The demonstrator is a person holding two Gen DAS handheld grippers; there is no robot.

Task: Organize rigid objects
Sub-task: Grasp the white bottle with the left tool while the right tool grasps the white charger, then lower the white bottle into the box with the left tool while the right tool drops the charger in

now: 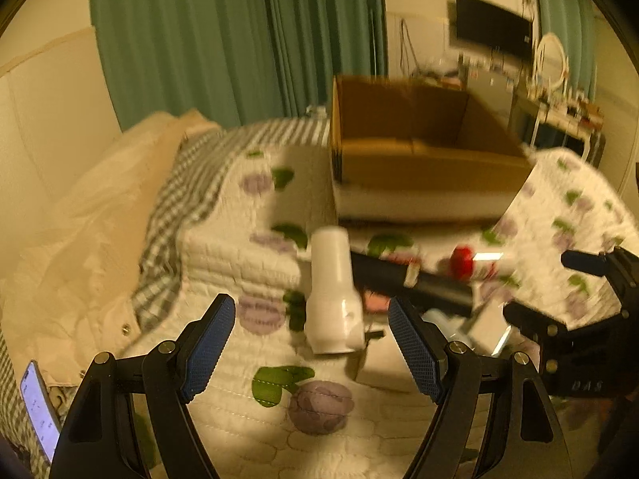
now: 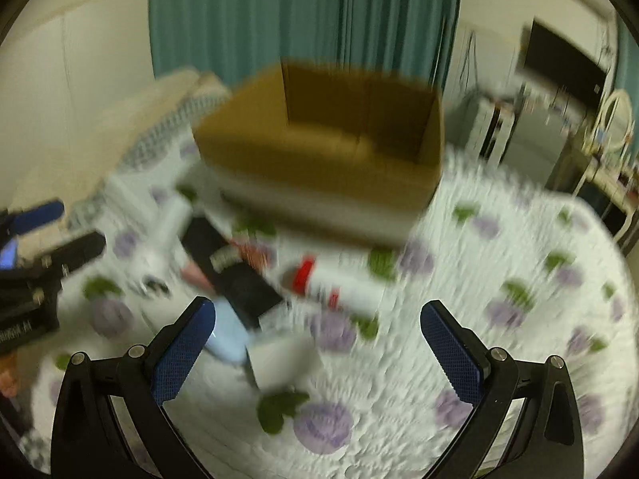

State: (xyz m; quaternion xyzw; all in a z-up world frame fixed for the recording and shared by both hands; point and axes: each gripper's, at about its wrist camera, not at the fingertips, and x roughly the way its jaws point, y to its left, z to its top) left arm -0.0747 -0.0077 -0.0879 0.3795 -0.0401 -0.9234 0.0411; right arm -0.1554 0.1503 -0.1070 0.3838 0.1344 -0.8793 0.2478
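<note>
Both claws are spread and hold nothing. The left claw [image 1: 311,343] faces a white bottle [image 1: 334,291] lying on the bed quilt [image 1: 239,419], short of the open cardboard box [image 1: 419,147]. Best to straddle the bottle's wide body squarely, pinch, then lift into the box. The right claw [image 2: 317,343], badly blurred, shows a red-capped tube [image 2: 339,279] and black box [image 2: 235,275] more fully

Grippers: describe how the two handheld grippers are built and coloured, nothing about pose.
The left gripper and the right gripper look alike: black angular linkage arms with triangular cut-outs, silver pivot bolts, and two fingers faced with blue, finely ribbed pads. White lettering marks each body, too blurred to read. No cables or sleeves are visible.
</note>
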